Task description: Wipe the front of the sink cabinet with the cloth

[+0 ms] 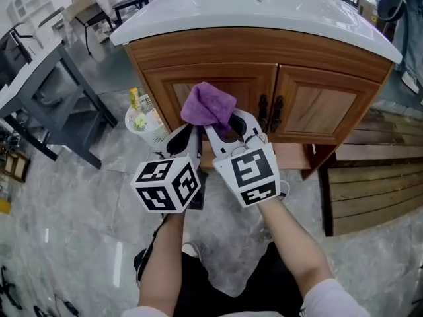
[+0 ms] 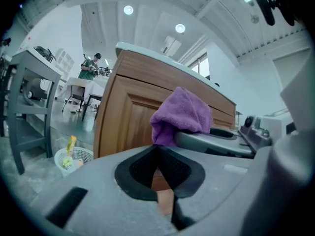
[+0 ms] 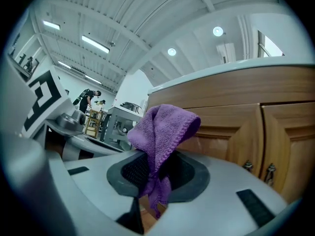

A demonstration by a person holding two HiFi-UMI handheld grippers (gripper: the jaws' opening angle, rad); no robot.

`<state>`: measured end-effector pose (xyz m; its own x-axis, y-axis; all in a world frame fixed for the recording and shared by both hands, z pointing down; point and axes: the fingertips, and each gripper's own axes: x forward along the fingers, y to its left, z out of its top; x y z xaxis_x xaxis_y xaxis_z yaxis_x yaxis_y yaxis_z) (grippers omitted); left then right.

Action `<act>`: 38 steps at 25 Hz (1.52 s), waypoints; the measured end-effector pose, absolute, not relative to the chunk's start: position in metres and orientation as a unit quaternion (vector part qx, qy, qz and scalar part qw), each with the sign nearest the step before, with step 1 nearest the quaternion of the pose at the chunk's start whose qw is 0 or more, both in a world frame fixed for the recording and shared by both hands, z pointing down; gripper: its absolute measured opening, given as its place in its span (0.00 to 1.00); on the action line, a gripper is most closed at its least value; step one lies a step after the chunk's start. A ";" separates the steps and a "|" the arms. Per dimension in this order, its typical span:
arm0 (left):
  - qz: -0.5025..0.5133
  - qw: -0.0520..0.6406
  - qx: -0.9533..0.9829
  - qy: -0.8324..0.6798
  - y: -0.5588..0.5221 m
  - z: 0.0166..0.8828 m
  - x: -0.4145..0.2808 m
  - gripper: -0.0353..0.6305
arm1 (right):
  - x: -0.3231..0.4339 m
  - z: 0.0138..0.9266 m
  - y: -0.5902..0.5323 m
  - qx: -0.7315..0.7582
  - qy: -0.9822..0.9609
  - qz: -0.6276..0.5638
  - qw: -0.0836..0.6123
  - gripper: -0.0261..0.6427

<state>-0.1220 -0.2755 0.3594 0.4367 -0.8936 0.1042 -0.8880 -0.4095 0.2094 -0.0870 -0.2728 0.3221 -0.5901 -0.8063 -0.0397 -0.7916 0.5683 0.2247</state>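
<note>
Head view: the right tool [image 1: 221,129] holds the purple cloth [image 1: 208,104] up before the sink cabinet [image 1: 310,107]; contact unclear.
Left gripper view: the left tool [image 2: 160,168] is closed, empty.
Right gripper view: jaws clamp the cloth.
Wiping seemingly all remains.

Each forearm is bare up to a short white sleeve [image 1: 334,300], with a black garment [image 1: 198,284] below at the lap. The left gripper [image 1: 187,135] and the right gripper [image 1: 229,125] have smooth, pale grey moulded shells. Each carries a white cube, the left cube [image 1: 165,185] and the right cube [image 1: 254,174], printed with bold black square markers. Seen up close, the jaws of the left gripper [image 2: 158,149] and right gripper [image 3: 151,167] are lined with black ribbed pads [image 2: 142,168] set in rounded recesses, with a dark slot [image 3: 256,206] in the shell.
</note>
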 end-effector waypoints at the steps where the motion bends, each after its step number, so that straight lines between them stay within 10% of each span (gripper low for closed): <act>1: -0.011 0.115 0.833 -0.540 -0.274 0.360 -0.132 0.06 | -0.097 0.325 -0.275 0.446 -0.888 -0.109 0.033 0.15; 16: 0.006 0.110 0.796 -0.596 -0.265 0.379 -0.221 0.06 | -0.198 0.366 -0.304 0.407 -0.908 -0.091 0.040 0.15; 38: 0.019 0.099 0.822 -0.560 -0.267 0.373 -0.170 0.06 | -0.128 0.371 -0.306 0.455 -0.885 -0.086 0.056 0.15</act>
